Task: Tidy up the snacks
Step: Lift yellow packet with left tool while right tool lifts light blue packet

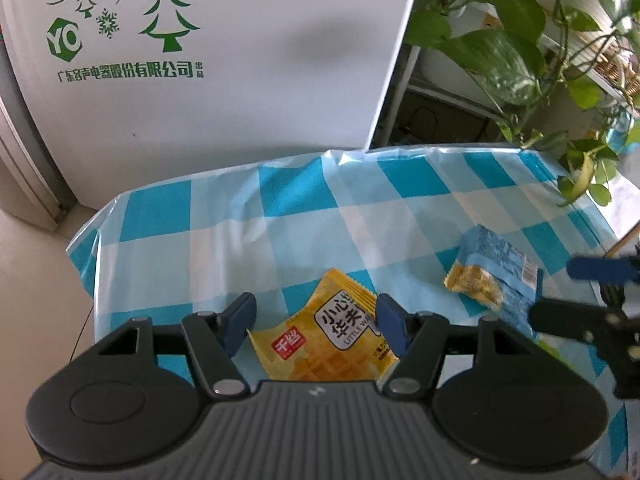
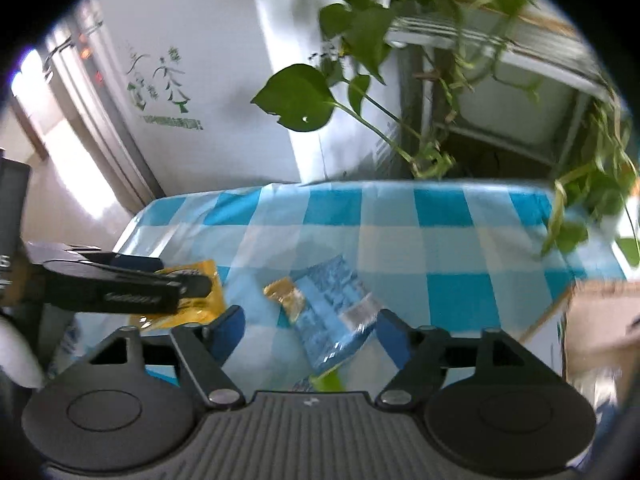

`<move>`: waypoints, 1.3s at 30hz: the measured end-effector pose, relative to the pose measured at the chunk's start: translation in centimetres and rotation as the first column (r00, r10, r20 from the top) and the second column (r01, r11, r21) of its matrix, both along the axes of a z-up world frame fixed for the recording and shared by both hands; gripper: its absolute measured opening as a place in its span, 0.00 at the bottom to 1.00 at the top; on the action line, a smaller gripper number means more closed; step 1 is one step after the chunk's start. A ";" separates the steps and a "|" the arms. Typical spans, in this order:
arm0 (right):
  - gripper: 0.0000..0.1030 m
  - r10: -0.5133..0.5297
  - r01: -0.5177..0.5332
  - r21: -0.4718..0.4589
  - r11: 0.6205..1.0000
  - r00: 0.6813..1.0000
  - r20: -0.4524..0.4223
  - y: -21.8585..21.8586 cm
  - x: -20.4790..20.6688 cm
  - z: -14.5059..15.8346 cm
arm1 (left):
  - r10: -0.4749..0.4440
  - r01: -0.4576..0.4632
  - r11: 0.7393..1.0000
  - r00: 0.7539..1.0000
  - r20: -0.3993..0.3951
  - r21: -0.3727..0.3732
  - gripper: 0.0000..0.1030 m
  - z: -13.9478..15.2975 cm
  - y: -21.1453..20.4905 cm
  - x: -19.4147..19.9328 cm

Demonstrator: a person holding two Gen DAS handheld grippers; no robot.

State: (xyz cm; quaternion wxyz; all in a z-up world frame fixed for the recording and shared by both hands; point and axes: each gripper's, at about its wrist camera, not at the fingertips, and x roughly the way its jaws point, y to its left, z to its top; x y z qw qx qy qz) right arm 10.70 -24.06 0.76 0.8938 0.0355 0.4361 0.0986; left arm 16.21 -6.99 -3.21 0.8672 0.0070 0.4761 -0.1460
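Left wrist: two snack packets (image 1: 332, 336), (image 1: 494, 276)

A table (image 1: 224, 240) stands against a white appliance, covered to its edges with a glossy plastic cloth (image 2: 400, 240) checked in blue, pale blue and white. Two snack packets lie on the cloth, apart from each other: a yellow packet (image 1: 320, 344) with a red label towards the near left, and a blue packet (image 1: 492, 272) to its right.
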 end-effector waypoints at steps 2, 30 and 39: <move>0.84 0.030 -0.030 -0.011 0.999 1.000 0.004 0.1 0.7 -0.4 | -0.007 0.007 1.000 1.000 -0.002 -0.005 0.63 0.0 0.2 -0.1; 0.26 0.069 -0.071 -0.070 0.995 0.997 -0.030 1.3 1.9 -2.2 | -0.129 0.129 0.992 0.991 0.021 0.006 0.65 -0.1 0.5 -1.9; 0.20 0.150 -0.152 -0.015 0.988 0.983 -0.102 2.8 0.2 -1.7 | -0.117 0.117 0.993 0.993 -0.011 -0.021 0.59 0.9 1.7 -5.1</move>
